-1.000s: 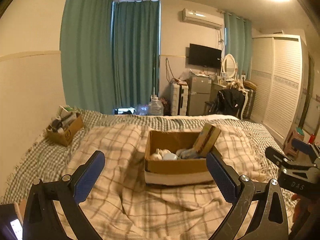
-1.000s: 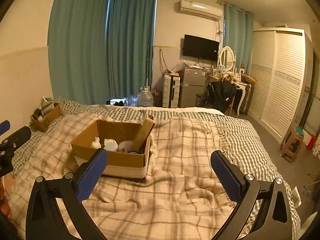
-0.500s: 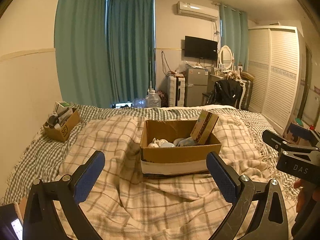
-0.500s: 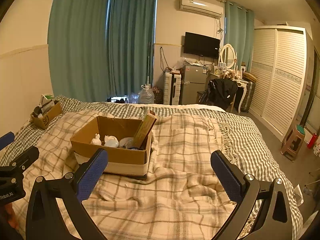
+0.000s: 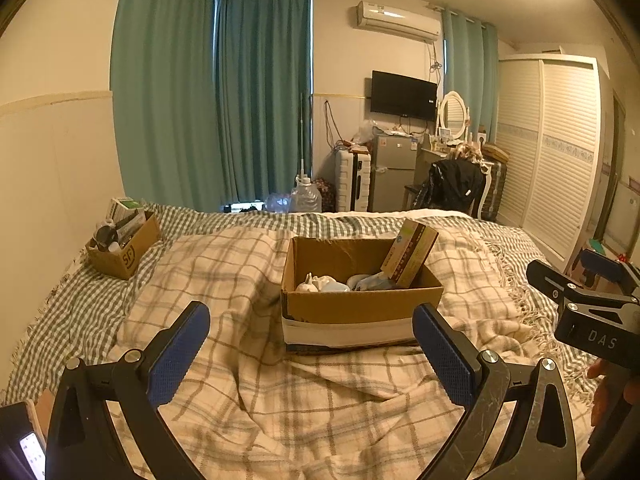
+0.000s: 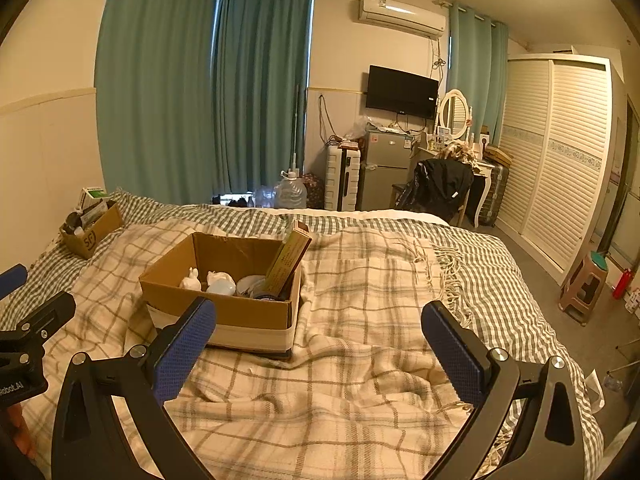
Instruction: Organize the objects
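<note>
Stool (image 6: 585,286) only in right view; phone (image 5: 30,450) only left.

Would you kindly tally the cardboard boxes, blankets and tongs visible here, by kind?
Cardboard boxes: 2, the large box and the small box
Blankets: 2, plaid and gingham
Tongs: 2, left and right, both open
Total: 6

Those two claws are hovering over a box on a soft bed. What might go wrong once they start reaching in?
The cardboard box sits on a rumpled plaid blanket, so a push on its rim may tip or slide it. The tall carton only leans against the box wall and could topple onto the small white figurines, which look breakable. Both the left claw and right claw are open near each other and might collide.
</note>
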Available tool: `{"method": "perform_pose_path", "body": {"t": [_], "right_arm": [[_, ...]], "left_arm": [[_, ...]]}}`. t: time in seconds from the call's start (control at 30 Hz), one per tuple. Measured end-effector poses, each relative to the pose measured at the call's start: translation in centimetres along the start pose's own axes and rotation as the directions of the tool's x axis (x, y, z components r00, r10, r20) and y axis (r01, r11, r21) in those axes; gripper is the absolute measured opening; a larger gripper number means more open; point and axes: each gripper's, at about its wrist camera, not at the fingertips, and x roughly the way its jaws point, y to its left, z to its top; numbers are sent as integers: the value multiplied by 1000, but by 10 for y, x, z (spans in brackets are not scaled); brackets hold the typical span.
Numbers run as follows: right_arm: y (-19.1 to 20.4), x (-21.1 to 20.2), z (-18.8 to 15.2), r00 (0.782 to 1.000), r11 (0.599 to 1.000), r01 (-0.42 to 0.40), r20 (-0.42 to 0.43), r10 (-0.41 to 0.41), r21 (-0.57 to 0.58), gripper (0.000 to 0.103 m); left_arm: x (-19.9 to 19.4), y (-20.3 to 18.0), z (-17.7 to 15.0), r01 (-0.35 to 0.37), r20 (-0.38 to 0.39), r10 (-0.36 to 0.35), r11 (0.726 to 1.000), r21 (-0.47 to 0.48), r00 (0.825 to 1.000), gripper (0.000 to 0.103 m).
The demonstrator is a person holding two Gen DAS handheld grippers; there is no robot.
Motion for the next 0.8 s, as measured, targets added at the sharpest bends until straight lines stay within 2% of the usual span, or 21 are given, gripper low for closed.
{"method": "perform_pose_path", "body": {"t": [0.8], "right_arm": [[3, 0, 1, 1000, 1000, 7, 8, -7, -4, 103]], "left_arm": [[4, 4, -4, -13, -11, 12, 1000, -9, 1000, 103]]}}
